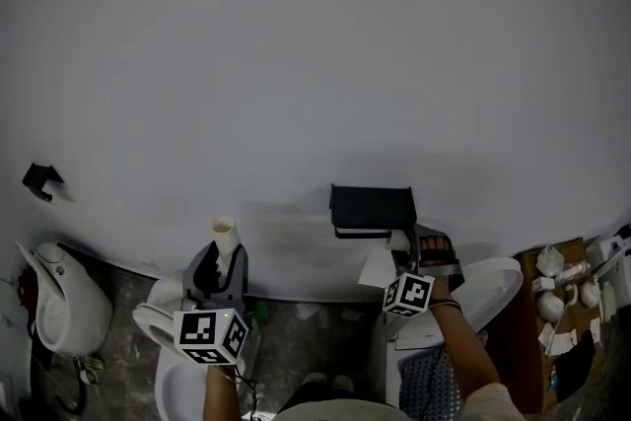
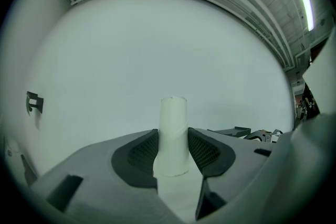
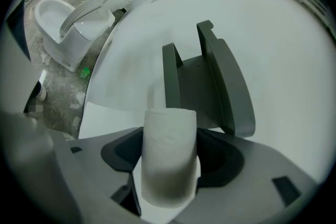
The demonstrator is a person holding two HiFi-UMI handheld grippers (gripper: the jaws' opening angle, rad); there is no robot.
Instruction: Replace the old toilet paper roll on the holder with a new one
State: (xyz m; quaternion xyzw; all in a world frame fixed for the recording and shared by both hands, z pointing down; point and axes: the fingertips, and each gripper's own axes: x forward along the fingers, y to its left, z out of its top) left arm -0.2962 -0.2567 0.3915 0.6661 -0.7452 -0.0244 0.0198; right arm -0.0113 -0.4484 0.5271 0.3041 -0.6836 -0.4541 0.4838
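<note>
A black paper holder point(image 1: 372, 210) hangs on the white wall, and nothing sits on it. In the right gripper view this holder point(image 3: 207, 81) stands just beyond my jaws. My right gripper point(image 1: 422, 249) is shut on a new white toilet paper roll point(image 3: 169, 157), right below the holder's right end. My left gripper point(image 1: 223, 256) is down at the left, well away from the holder. It is shut on a bare cardboard tube point(image 1: 225, 234) that stands upright between the pads point(image 2: 202, 150). The tube point(image 2: 173, 134) sticks out past the fingertips.
A black hook point(image 1: 41, 179) is fixed to the wall at far left. White toilets stand on the floor at the left point(image 1: 64, 306) and under my left gripper point(image 1: 158, 325). Another white bowl point(image 1: 493, 291) and a cluttered brown shelf point(image 1: 567, 296) are at the right.
</note>
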